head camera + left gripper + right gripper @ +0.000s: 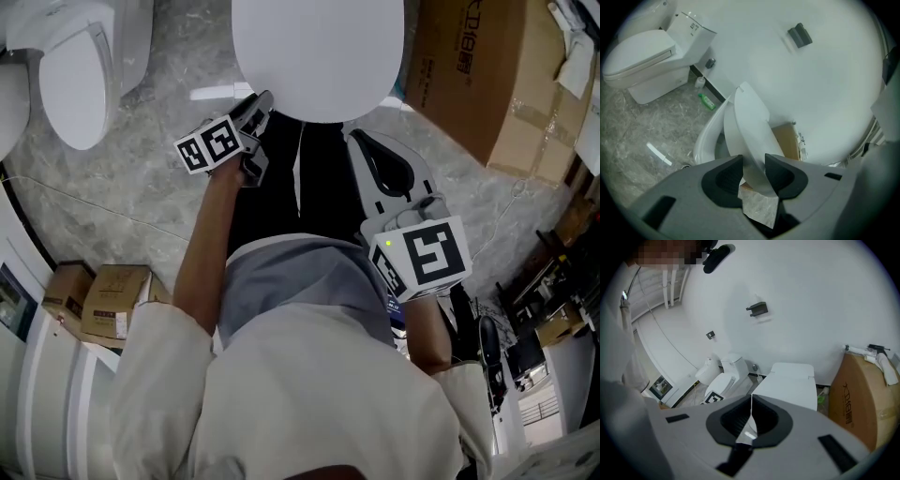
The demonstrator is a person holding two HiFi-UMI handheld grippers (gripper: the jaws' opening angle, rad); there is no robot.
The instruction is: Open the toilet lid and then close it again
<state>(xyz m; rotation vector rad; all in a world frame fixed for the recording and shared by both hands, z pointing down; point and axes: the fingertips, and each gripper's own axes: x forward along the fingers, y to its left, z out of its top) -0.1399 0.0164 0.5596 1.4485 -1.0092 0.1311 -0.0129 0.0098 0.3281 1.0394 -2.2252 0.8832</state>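
The left gripper (753, 161) is clamped on the front edge of the toilet lid (750, 126), whose white rim is pinched between the two dark pads, with a crumpled piece of tissue (761, 206) caught just behind them. The jaws are held partly apart by the thickness of the lid. The right gripper (751, 401) is closed with its pads pressed together and nothing between them. In the head view the left gripper (258, 103) is seen at the near left edge of the toilet lid (319, 47), while the right gripper (361, 141) is held just beside the lid's near right edge, apart from it. The lid is lifted at a tilt above the bowl (705, 140), directly ahead of both grippers. Three toilets are counted in the right gripper view: the one being worked on (787, 385) and two more (724, 378) (705, 371) side by side further left. Three cardboard boxes are seen on the grey marbled floor (141, 206): one large box (487, 75) right of the toilet and two small boxes (66, 291) (117, 300) lower left. One green bottle (707, 101) lies near the wall.
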